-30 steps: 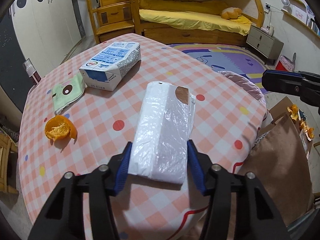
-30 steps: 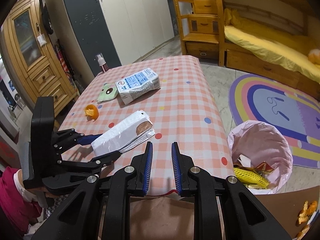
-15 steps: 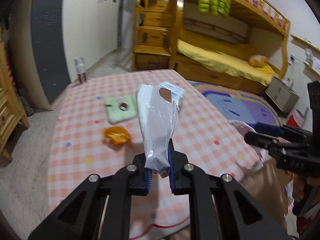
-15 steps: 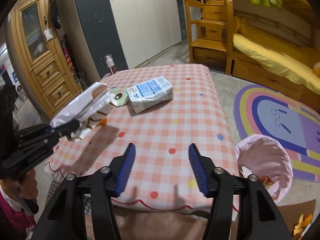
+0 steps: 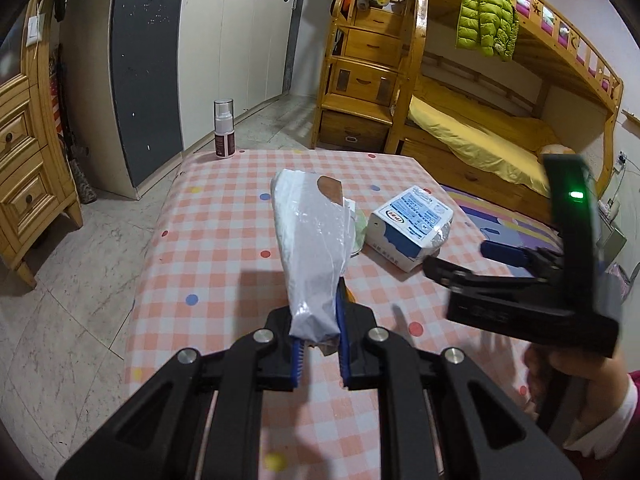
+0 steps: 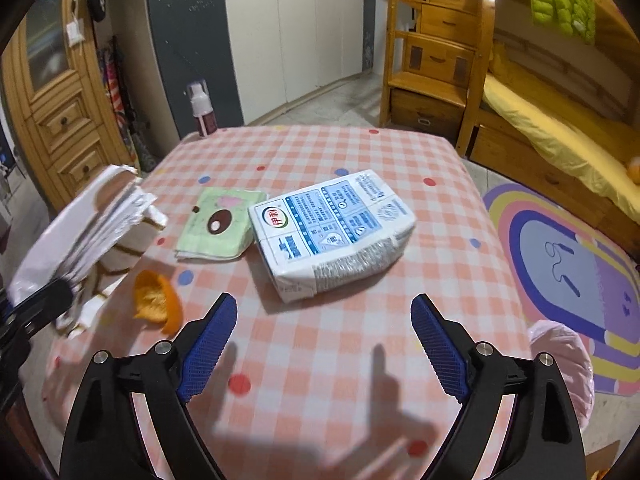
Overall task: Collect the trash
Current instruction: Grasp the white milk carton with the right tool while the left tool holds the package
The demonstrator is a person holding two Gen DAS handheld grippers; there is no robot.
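Note:
My left gripper (image 5: 318, 344) is shut on the near end of a white plastic wrapper (image 5: 312, 240), held up off the checked table (image 5: 216, 248). The wrapper (image 6: 80, 224) also shows blurred at the left of the right wrist view. My right gripper (image 6: 324, 344) hangs over the table with its jaws opening wide and nothing between them. Just beyond it lies a blue-and-white milk carton (image 6: 332, 232). An orange peel (image 6: 154, 306) lies by its left finger. From the left wrist view the right gripper (image 5: 458, 256) points at the carton (image 5: 412, 228).
A green tissue pack (image 6: 218, 224) lies against the carton's left side. A spray bottle (image 6: 202, 110) stands at the table's far corner. A bin with a pink liner (image 6: 560, 360) sits on the floor to the right, beside a rainbow rug. A bunk bed stands beyond.
My left gripper closed on the wrapper, lifted it off the table and rolled. My right gripper opened from nearly shut to wide and moved in over the table toward the carton.

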